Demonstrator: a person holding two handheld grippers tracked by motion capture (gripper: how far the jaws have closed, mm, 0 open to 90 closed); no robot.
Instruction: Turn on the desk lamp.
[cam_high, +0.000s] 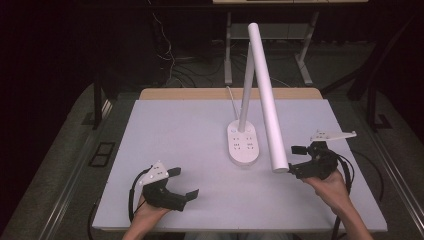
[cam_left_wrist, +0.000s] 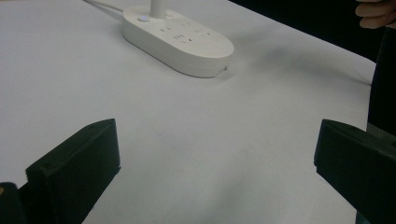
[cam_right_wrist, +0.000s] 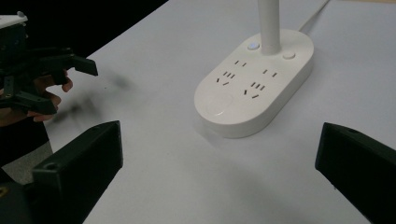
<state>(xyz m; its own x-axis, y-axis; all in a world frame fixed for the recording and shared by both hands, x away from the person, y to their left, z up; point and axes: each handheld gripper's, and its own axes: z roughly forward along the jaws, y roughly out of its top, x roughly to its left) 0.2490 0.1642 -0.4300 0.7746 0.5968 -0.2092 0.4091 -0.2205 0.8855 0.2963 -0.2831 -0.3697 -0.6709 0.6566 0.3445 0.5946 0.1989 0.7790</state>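
Two black tongs are hovering over the pale grey counter (cam_high: 190, 125), both with jaws spread wide and gripping nothing. Nearest, the left tongs (cam_high: 184, 184) are sitting well to the near left of the white oval lamp base with socket slots (cam_high: 243, 144). The right tongs (cam_high: 295, 160) are lying just to the right of that base, beside the lower end of the long white tubular lamp head (cam_high: 267, 95). Farther back, the base's slim white stem (cam_high: 245, 90) is rising upward, its cord trailing toward the counter's far edge.

Lamp base (cam_high: 244, 143) stands on table (cam_high: 175, 130), between grippers.
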